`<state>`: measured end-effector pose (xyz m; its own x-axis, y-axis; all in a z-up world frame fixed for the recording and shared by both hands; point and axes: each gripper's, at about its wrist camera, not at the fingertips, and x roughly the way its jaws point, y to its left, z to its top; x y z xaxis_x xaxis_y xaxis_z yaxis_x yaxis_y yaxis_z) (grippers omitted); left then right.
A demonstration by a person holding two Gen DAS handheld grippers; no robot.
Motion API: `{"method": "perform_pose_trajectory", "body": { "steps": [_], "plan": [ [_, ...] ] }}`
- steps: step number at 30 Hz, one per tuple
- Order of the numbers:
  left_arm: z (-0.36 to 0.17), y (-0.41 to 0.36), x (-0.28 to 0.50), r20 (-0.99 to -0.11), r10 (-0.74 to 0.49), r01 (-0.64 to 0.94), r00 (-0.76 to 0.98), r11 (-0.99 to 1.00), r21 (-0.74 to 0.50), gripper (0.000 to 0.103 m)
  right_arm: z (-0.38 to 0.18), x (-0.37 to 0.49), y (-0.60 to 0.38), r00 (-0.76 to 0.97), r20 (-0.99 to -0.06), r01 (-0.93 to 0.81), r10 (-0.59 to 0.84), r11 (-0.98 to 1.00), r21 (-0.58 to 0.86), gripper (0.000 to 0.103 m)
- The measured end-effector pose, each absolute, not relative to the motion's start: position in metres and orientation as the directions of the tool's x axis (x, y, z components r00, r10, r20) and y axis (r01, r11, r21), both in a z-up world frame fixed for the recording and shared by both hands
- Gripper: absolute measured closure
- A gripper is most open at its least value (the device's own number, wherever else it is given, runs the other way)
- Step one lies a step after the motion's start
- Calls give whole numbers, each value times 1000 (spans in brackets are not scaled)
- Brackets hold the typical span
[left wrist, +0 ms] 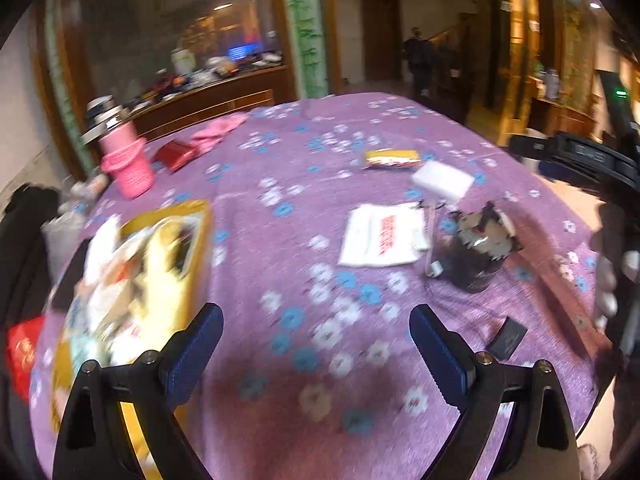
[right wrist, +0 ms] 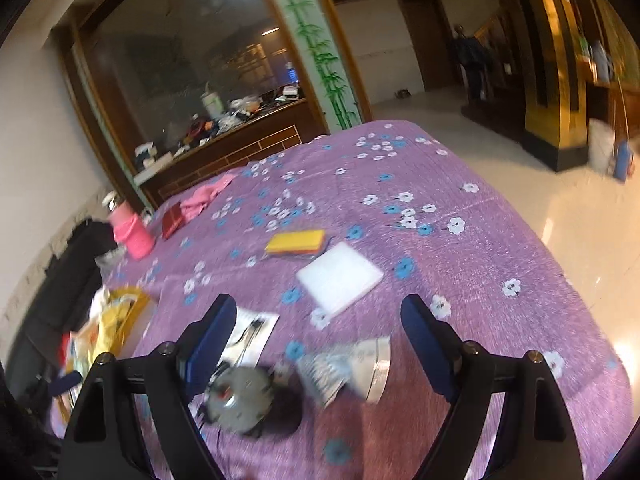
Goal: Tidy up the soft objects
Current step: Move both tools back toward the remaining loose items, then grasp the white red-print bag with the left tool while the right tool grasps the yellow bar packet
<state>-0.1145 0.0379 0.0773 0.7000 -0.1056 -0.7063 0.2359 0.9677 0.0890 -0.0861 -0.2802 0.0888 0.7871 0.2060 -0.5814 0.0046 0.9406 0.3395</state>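
Observation:
A white sponge block (right wrist: 339,276) lies on the purple flowered cloth, also in the left wrist view (left wrist: 442,181). A yellow sponge (right wrist: 296,242) lies just beyond it, seen too in the left view (left wrist: 392,158). A pink cloth (right wrist: 204,198) lies far left, also in the left view (left wrist: 218,132). A crumpled white packet (right wrist: 352,368) and a grey and black soft item (right wrist: 248,400) lie between my right gripper's fingers. My right gripper (right wrist: 316,328) is open and empty above them. My left gripper (left wrist: 316,336) is open and empty over bare cloth.
A gold box (left wrist: 132,280) full of packets sits at the left edge. A pink bottle (left wrist: 120,148) and a red wallet (left wrist: 174,154) stand at far left. A white printed bag (left wrist: 382,234) lies mid-table. The table edge drops to a shiny floor (right wrist: 580,220) on the right.

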Motion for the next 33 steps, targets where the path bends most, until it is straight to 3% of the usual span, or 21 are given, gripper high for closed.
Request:
{"method": "perform_pose_trajectory", "body": {
  "steps": [7,19,22,23,24,27,33],
  "plan": [
    [73,17,-66,-720,-173,369,673,921,124,7,68,-56,-309,741,-629,72,234,904,421,19],
    [25,-14,32,-802,-300,339,516,932,-131,7,40,-36,-328,710,-651,115,268,868,483,20],
    [15,-27,35,-807,-331,379,489,914,-145,18,40,-38,-329,716,-646,117,264,867,485,20],
    [13,-27,36,-806,-361,385,469,905,-181,40,39,-38,-328,714,-648,116,265,868,483,20],
    [13,-26,35,-801,-362,391,477,904,-175,53,38,-37,-327,711,-652,117,264,870,479,20],
    [17,-24,30,-796,-401,434,452,879,-197,60,36,-35,-324,699,-666,118,260,877,466,20],
    [20,-3,8,-798,-351,409,490,901,-145,61,35,-35,-322,700,-677,128,228,893,433,20]
  ]
}}
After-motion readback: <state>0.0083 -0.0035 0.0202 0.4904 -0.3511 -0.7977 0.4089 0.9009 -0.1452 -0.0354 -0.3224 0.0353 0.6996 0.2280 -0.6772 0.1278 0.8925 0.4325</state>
